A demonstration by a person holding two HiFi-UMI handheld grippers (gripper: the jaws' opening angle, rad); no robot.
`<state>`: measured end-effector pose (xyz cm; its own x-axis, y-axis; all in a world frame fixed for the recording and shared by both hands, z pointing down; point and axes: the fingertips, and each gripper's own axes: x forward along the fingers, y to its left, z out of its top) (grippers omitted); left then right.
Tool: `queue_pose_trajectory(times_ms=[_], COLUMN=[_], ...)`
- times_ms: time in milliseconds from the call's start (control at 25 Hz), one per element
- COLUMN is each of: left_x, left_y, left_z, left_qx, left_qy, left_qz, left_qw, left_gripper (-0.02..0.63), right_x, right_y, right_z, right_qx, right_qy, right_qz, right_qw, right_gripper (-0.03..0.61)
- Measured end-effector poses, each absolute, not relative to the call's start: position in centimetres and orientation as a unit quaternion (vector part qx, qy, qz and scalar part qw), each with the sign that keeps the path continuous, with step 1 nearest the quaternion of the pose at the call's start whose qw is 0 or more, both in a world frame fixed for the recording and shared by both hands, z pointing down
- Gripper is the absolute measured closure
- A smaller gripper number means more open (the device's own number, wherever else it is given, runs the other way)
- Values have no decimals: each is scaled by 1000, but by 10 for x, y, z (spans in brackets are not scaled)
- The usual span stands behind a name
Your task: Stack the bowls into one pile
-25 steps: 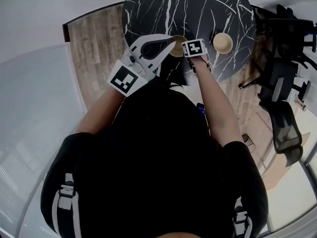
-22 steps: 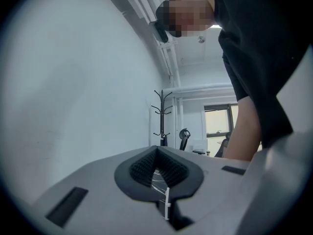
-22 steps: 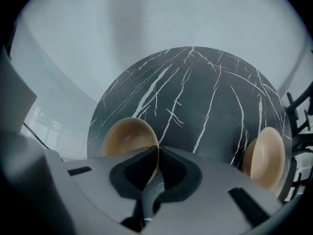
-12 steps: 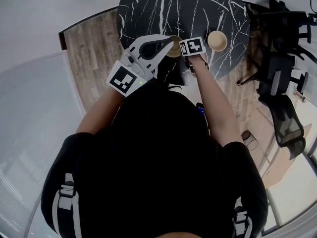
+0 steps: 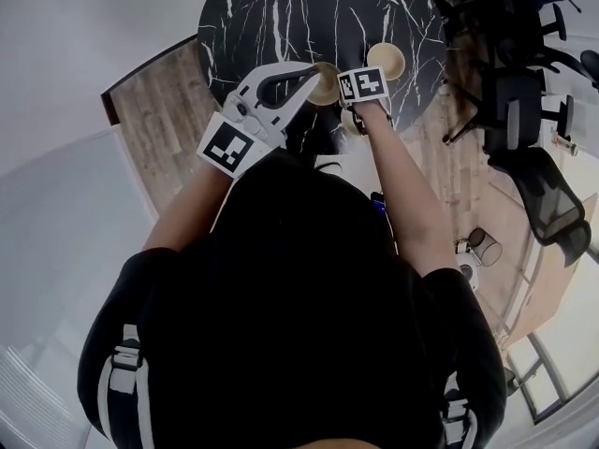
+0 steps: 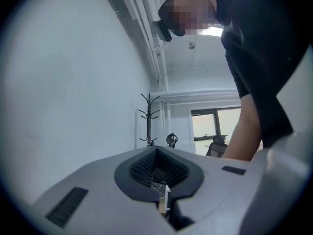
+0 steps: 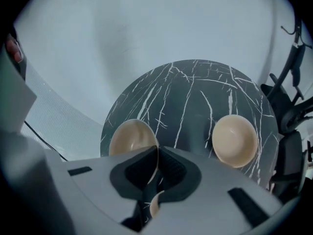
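Item one, right gripper (image 7: pixel 156 168): in my right gripper view its jaws are pressed onto the thin rim of a tan bowl (image 7: pixel 129 137), which runs edge-on between the pads; the rest of that bowl shows just beyond the jaws, over the near left part of the round black marble table (image 7: pixel 195 97). Item two, second tan bowl (image 7: pixel 234 140): mouth up on the table's right side, apart from the first. Item three, left gripper (image 6: pixel 157 166): jaws pressed together, pads meeting; a tan sliver shows in the slit below them and I cannot tell what it is. In the head view its tip sits right beside the pinched bowl's left edge. Item four, background: a coat stand (image 6: pixel 148 119) against the white wall, and office chairs (image 5: pixel 547 195) right of the table.
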<state>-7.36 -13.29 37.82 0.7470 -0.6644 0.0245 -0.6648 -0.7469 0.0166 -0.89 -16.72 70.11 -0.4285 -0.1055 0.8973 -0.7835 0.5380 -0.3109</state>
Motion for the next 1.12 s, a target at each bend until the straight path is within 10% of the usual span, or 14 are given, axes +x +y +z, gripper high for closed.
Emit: queue_pose_trajectory(times_ms=[1120], left_x=[48], left_y=[-104], left_z=[361], left_qx=[975], left_qy=[-224], left_qz=[6], left_qw=[-9], left_gripper=[611], right_x=[134], right_y=[-93], right_z=[719], right_qx=[384], right_qy=[-690], right_qz=[463], right_qw=[403], right_gripper=[566])
